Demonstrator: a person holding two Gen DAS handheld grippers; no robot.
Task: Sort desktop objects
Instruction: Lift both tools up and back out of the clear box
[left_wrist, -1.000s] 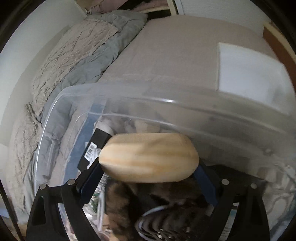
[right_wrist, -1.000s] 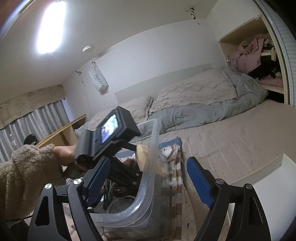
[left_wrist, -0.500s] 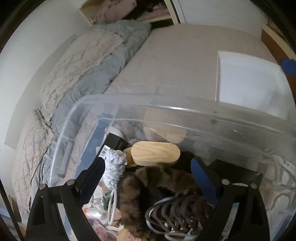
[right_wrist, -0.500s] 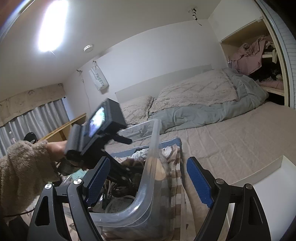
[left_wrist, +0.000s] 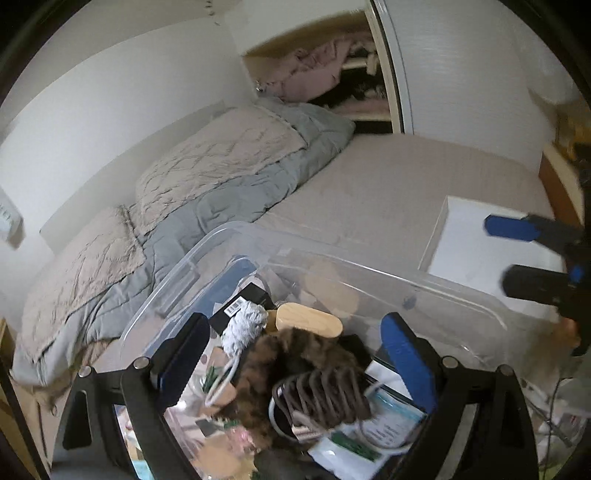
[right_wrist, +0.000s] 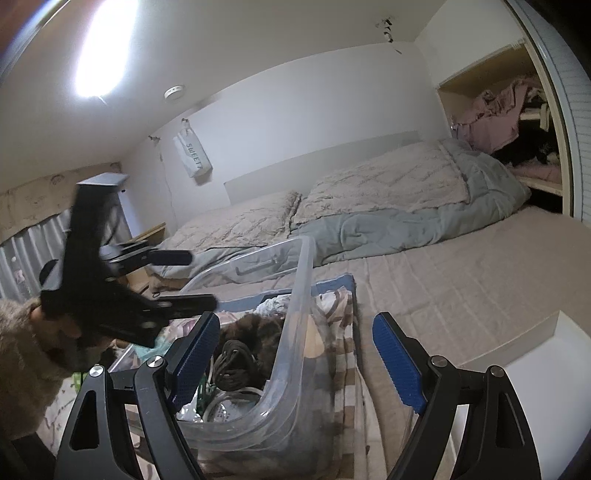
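A: We are holding the left gripper (left_wrist: 291, 354) above the clear plastic bin (left_wrist: 369, 266), jaws spread apart with nothing between the pads. The wooden block (left_wrist: 308, 320) is lying inside the bin near its far wall, just beside a white fluffy bundle (left_wrist: 245, 325) and touching the brown furry item (left_wrist: 291, 365).

B: And we are keeping the right gripper (right_wrist: 295, 354) at the bin's corner (right_wrist: 304, 258), jaws also wide apart and gripping nothing. The curved rim is rising between our two blue pads (right_wrist: 397, 354), so that wall is standing right in our way.

A: From the left wrist view, the bin's mouth is lying open under us. A coil of brown cord (left_wrist: 321, 397) is sitting on top of the pile, with white cable (left_wrist: 369, 435) looping beside it and a black box with a barcode label (left_wrist: 240, 304) at the back.

B: Outside the bin, a white box (right_wrist: 546, 362) is sitting on the beige bed sheet (right_wrist: 461, 273) to our right, well apart from the rim. A bare stretch of sheet is lying between them.

A: The grey duvet (left_wrist: 229, 206) is bunching beyond the far wall. What is lying under the fur is probably papers and packets; motion blur is hiding the details.
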